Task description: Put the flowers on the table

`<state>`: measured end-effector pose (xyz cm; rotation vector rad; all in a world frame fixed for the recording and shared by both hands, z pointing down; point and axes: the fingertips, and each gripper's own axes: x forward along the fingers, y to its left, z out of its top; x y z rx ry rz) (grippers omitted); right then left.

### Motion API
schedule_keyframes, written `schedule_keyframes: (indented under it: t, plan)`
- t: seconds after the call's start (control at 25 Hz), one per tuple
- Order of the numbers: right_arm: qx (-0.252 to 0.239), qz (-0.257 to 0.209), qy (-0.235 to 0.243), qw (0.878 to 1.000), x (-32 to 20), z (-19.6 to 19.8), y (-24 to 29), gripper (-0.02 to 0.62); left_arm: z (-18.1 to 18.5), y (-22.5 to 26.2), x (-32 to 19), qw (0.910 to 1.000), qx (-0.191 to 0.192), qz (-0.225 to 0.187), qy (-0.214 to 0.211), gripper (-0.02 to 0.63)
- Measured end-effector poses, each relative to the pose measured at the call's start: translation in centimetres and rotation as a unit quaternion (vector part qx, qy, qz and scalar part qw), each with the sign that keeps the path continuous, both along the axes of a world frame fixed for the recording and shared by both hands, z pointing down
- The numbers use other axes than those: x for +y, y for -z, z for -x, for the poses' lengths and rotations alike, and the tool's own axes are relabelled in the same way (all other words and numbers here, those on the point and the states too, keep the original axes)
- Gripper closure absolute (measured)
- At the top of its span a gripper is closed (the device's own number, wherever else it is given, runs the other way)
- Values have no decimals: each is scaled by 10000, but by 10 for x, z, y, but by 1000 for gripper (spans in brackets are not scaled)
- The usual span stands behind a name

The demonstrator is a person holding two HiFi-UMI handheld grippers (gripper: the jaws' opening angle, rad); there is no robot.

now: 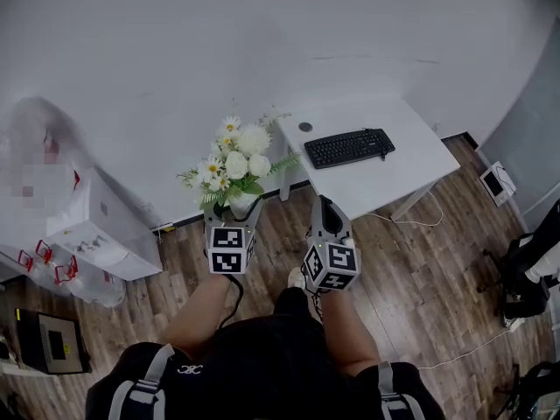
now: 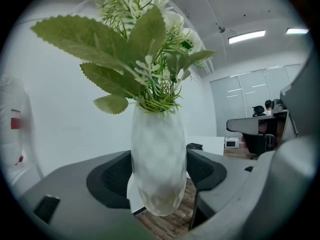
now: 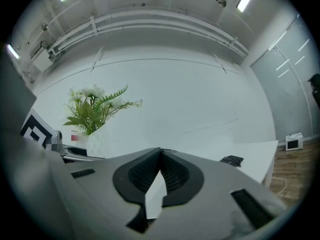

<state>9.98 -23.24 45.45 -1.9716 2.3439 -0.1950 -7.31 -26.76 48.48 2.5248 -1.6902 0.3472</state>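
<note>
- The left gripper [image 1: 233, 215] has its jaws spread wide and pressed on a frosted white glass vase [image 2: 157, 159] of white flowers with green leaves [image 1: 234, 160]. It holds the vase in the air over the wooden floor [image 1: 437, 261], just left of the white rectangular table [image 1: 411, 169].
- The right gripper [image 3: 160, 156] has its jaws together on nothing.
- The vase is best carried level to bare tabletop beside the black keyboard [image 1: 348, 147], with its base seated flat before the jaws let go.
- The vase's long axis is roughly upright, with the blooms uppermost.

A plain white wall [image 1: 262, 51] meets a wood plank floor [image 1: 420, 269]. A white table [image 1: 420, 169] stands near the wall, a black keyboard [image 1: 348, 147] on it. A white cabinet [image 1: 105, 226], perhaps with drawers, stands at left. Overhead, strip lights [image 2: 247, 36] glow.
</note>
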Motion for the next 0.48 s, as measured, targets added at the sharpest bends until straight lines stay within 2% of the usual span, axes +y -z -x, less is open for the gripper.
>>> schedule_keyframes:
  t: [0.24,0.48]
  plan:
    - [9,-112,-29,9999,-10,0,6,591,-6,9,-8,9998,4,-161,-103,256]
    - [-4,-26,73,10000,-11,4,2,591,-3,4,-5,9999,-13,-96,-52,256]
